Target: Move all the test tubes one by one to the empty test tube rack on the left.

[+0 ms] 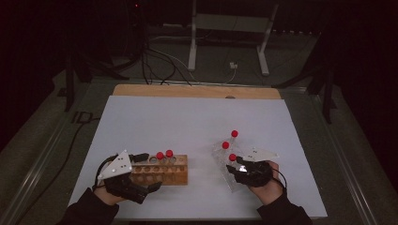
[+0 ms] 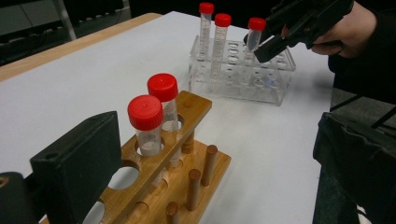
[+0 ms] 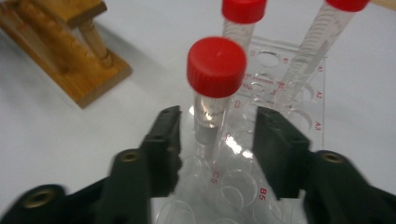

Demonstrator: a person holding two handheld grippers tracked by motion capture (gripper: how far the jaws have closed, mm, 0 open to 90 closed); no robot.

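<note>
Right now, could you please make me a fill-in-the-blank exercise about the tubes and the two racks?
1. The wooden rack holds ___ tubes.
2. The clear rack holds ___ tubes.
3. Every tube cap is ___.
4. The right gripper has its jaws on either side of a tube in the ___ rack.

Missing words: two; three; red; clear

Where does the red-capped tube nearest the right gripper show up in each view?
High view: tube at lower right, just ahead of the right gripper.
Left gripper view: upper right, rightmost of three.
Right gripper view: centre, between the jaws, gaps either side.
Shared landmark: clear rack.
</note>
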